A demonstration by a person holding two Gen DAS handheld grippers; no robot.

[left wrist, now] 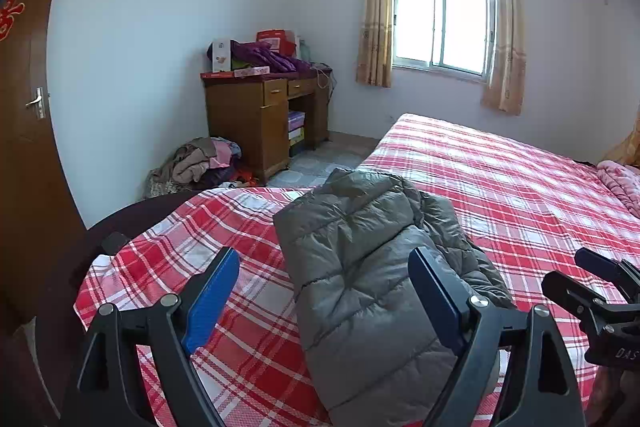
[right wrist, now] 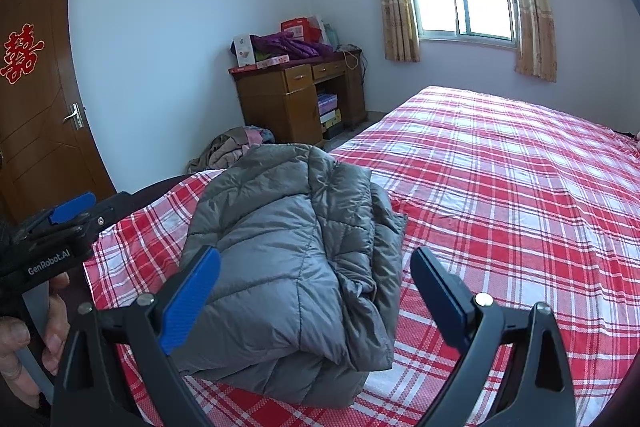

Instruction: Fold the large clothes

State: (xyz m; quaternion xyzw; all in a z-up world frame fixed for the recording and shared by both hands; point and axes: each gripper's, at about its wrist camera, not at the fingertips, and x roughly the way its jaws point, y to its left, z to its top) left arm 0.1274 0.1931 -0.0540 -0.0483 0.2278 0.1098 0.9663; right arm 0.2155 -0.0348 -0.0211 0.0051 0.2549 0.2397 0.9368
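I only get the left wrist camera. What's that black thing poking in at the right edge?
Observer: The right gripper. Its own camera shows its jaws wide open, gripping nothing, with the folded grey puffer jacket ahead.
Operator: Who holds the left gripper?
Observer: A bare hand wraps its handle.
Operator: And that red scrap on the door?
Observer: It is a whole red double-happiness paper-cut.

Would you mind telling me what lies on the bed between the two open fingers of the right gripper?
In the right wrist view, the folded grey puffer jacket and bare plaid sheet lie beyond the right gripper.
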